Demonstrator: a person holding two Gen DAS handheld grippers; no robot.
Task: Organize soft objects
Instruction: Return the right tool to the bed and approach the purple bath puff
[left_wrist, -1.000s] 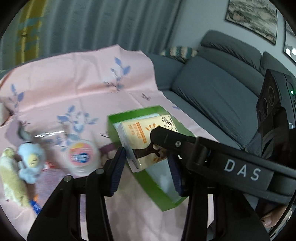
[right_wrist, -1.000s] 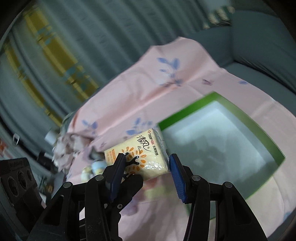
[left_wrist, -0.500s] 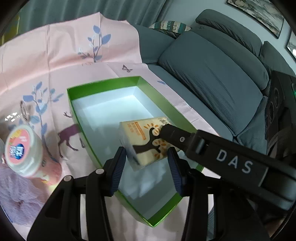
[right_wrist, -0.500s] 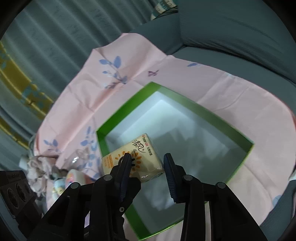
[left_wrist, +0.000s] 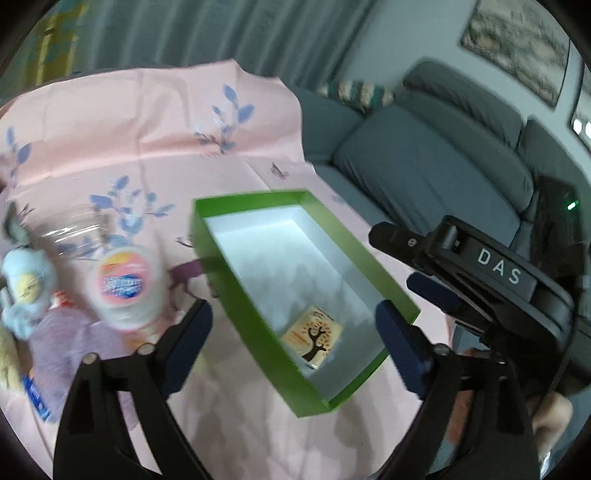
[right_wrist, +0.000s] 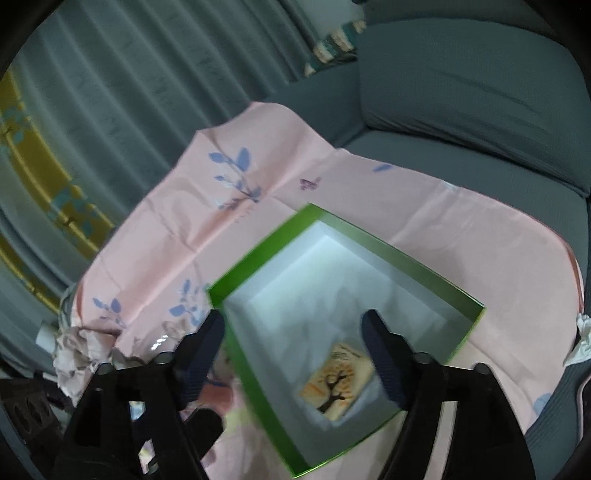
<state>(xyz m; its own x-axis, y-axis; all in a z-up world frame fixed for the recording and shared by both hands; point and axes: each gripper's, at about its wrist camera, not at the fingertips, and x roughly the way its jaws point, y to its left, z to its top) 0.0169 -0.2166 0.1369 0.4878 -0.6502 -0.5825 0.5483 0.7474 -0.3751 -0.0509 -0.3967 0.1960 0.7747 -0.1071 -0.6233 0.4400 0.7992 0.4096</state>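
A yellow tissue pack with a tree print (left_wrist: 313, 338) lies inside the green box (left_wrist: 236, 295) near its near corner; it also shows in the right wrist view (right_wrist: 337, 387) inside the same box (right_wrist: 439, 284). My right gripper (right_wrist: 295, 360) is open and empty above the box. My left gripper (left_wrist: 293, 343) is open and empty, also above the box. The right gripper's body shows in the left wrist view (left_wrist: 480, 273). A round white tub (left_wrist: 125, 288), a blue plush toy (left_wrist: 27, 288) and a purple cloth (left_wrist: 70, 350) lie left of the box.
Everything sits on a pink floral cloth (left_wrist: 147, 129) spread over a grey sofa (left_wrist: 424, 166). Crumpled fabric (right_wrist: 81, 354) lies at the cloth's left edge. A white crumpled tissue (right_wrist: 581, 339) sits at the right. Curtains hang behind.
My right gripper has opened and let go of the tissue pack, which now lies in the box. Both grippers have pulled back and up, and both stand wider open.
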